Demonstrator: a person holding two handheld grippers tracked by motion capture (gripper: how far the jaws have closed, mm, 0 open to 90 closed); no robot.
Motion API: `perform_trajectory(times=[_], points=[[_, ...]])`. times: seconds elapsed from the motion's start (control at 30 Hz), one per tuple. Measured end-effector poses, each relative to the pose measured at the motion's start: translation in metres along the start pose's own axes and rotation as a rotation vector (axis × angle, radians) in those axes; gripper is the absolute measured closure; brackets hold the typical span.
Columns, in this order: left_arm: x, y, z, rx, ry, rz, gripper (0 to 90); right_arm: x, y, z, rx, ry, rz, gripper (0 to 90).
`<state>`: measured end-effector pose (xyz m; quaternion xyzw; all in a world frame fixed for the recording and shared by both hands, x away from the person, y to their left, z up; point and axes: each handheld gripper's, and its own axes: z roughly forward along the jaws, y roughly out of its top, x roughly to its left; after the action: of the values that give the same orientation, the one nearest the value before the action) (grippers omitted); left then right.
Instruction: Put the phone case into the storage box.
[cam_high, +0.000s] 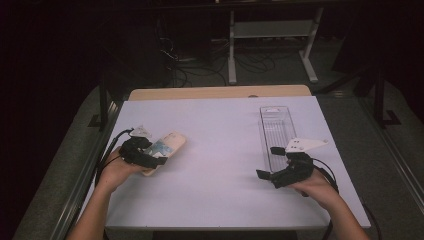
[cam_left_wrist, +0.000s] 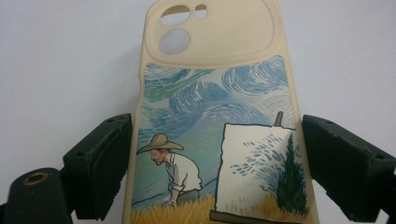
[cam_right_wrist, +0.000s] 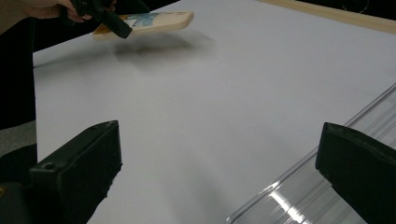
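From the high view, the left claw (cam_high: 150, 159) grips a phone case (cam_high: 167, 146) by its near end, the rest jutting out ahead of the jaws; it seems lifted off the table (cam_high: 215, 150), though that is hard to judge from above. The right claw (cam_high: 267, 162) is spread, with a clear tray (cam_high: 276, 127) just beyond it.

In the left gripper view, the phone case (cam_left_wrist: 219, 121) sits clamped between both jaws, camera holes farthest away.

In the right gripper view, the jaws stand wide with nothing between them; the tray's (cam_right_wrist: 317, 186) rim runs past the right-hand jaw, and the case (cam_right_wrist: 154, 21) hangs well ahead, shadow beneath.

The phone case (cam_left_wrist: 219, 116) is cream, printed with blue swirls, a straw-hatted painter and yellow wheat; the tray (cam_high: 277, 131) is clear.
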<state>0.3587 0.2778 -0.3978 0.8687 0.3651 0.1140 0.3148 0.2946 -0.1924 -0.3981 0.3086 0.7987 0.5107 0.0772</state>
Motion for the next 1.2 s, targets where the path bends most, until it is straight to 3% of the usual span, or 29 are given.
perform_trajectory(times=[0.13,0.37,0.73,0.83,1.0,1.07,1.2], points=[[-0.003,0.003,-0.002,-0.005,-0.037,-0.013,11.6,0.001,0.005,-0.003,-0.007,-0.005,-0.012,0.0],[-0.007,0.011,-0.004,-0.02,-0.083,0.017,11.6,-0.004,0.014,-0.005,0.005,-0.003,-0.018,0.0],[-0.017,0.028,-0.003,-0.018,-0.147,0.1,11.6,-0.016,0.029,-0.008,0.033,0.024,-0.042,0.0],[-0.022,0.034,-0.001,-0.026,-0.165,0.097,11.5,-0.017,0.034,-0.007,0.038,0.035,-0.053,0.0],[-0.03,0.044,0.0,-0.032,-0.204,0.138,11.5,-0.02,0.041,-0.003,0.043,0.051,-0.068,0.0],[-0.033,0.048,0.0,-0.037,-0.205,0.176,11.5,-0.021,0.044,-0.002,0.053,0.058,-0.074,0.0],[-0.038,0.055,0.0,-0.043,-0.228,0.195,11.5,-0.023,0.049,0.0,0.064,0.078,-0.085,0.0]])
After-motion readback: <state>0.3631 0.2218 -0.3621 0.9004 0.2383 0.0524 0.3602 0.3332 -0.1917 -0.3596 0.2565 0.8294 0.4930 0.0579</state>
